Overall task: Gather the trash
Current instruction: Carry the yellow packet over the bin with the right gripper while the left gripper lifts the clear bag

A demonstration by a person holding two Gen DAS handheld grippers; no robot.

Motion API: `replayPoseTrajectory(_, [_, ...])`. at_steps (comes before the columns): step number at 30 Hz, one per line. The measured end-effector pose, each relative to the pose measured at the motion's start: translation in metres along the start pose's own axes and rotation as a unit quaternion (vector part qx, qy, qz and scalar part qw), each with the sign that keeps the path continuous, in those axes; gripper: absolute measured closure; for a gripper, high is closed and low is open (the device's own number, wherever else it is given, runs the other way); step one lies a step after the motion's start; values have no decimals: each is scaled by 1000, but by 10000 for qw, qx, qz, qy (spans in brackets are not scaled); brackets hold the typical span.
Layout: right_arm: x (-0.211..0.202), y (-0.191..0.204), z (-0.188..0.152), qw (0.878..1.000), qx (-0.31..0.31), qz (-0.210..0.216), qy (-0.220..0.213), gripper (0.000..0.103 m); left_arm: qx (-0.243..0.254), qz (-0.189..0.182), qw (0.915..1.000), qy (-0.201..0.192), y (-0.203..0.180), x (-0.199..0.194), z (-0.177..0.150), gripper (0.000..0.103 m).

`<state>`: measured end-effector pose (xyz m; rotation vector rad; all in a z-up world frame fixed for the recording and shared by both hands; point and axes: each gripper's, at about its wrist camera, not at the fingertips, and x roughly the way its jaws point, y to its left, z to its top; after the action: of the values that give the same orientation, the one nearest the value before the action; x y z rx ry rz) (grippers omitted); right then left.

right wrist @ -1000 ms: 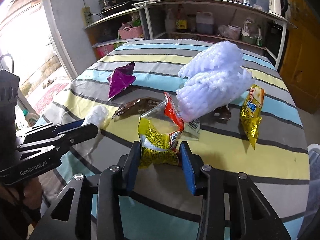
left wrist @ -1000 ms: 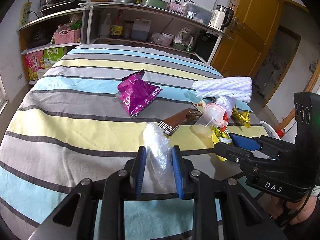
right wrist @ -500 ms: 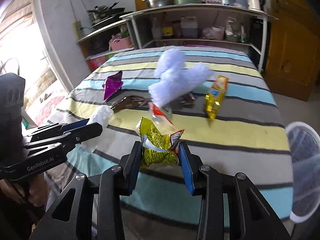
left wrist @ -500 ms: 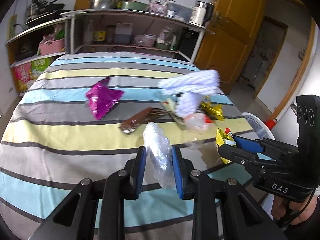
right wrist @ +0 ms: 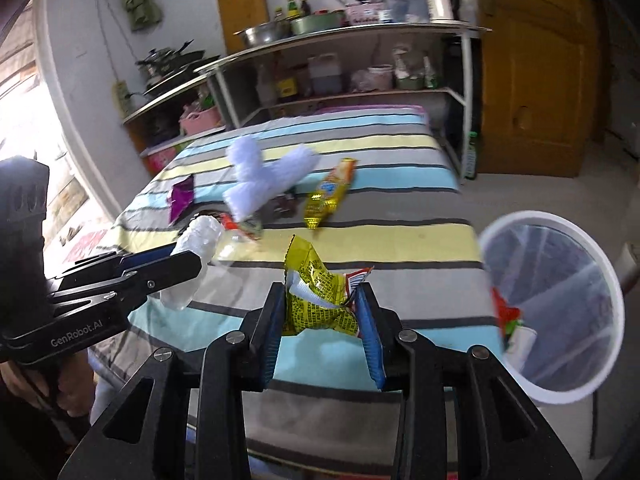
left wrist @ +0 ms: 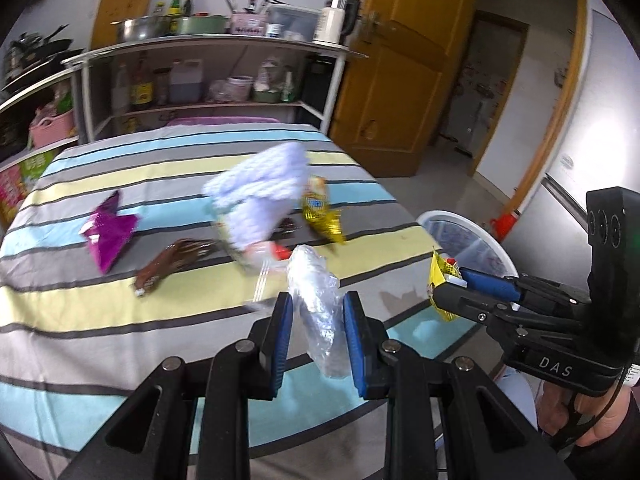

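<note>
You can read "DAS" in white letters on the black side of the right gripper (left wrist: 446,294), down near its handle. You can read "GenRobot.AI" in white letters on the black side of the left gripper (right wrist: 192,264). The yellow wrapper (right wrist: 318,304) has small dark print on it, but it is too tiny to read. The bottle labels on the shelf (left wrist: 208,46) are too blurry to read.

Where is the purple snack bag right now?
The purple snack bag lies on the left side of the striped table in the left wrist view, beside the brown wrapper.
</note>
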<state>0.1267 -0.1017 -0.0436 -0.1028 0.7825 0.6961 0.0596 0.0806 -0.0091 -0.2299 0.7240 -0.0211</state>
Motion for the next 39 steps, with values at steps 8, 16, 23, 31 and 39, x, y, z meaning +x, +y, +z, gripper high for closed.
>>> replayPoseTrajectory(8, [-26,-39,-5,9986,328,-364,-187,66,403,-396,9984,83,-47,21,13,76])
replayPoseTrajectory(16, [-48,-82,-12,9942,697,-749,-343,66,757,-741,9943,126,-94,43,26,76])
replayPoseTrajectory(23, [-54,-104,-16,9915,904,-851,-389,66,805,-612,9949,19,-89,39,27,76])
replayPoseTrajectory(31, [-47,-102,-22,9927,910,-718,-340,66,592,-505,9962,380,-67,39,1,65])
replayPoseTrajectory(39, [-49,-104,-26,9924,928,-733,-341,66,781,-552,9927,728,-84,52,-18,72])
